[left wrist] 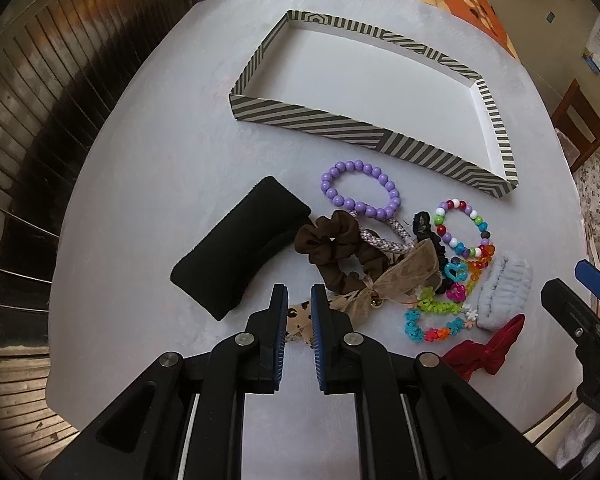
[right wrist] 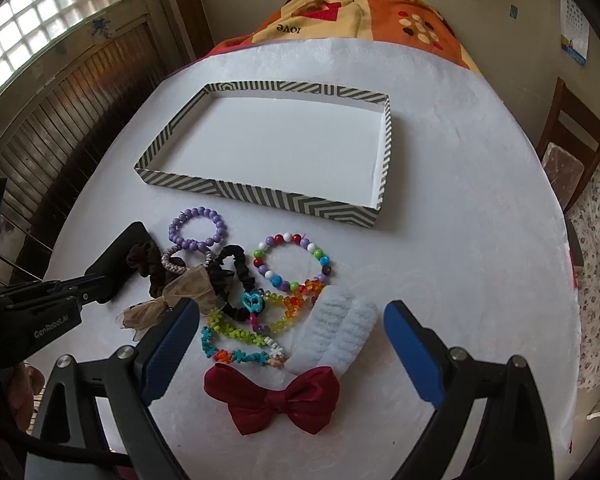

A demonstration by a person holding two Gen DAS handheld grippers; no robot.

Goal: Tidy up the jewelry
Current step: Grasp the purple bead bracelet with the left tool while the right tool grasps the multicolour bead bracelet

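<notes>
Hanging over a white table (right wrist: 460, 240), the right gripper (right wrist: 292, 330) has its jaws spread wide, holding nothing, above a red bow (right wrist: 272, 400) and a pale blue hair tie (right wrist: 340, 332). The left gripper (left wrist: 299, 304) has its jaws drawn nearly together over a leopard-print ribbon (left wrist: 298, 320). Beaded bracelets, a purple one (left wrist: 360, 190) among them, lie heaped just beside the striped tray (right wrist: 260, 196), which holds none of them.
</notes>
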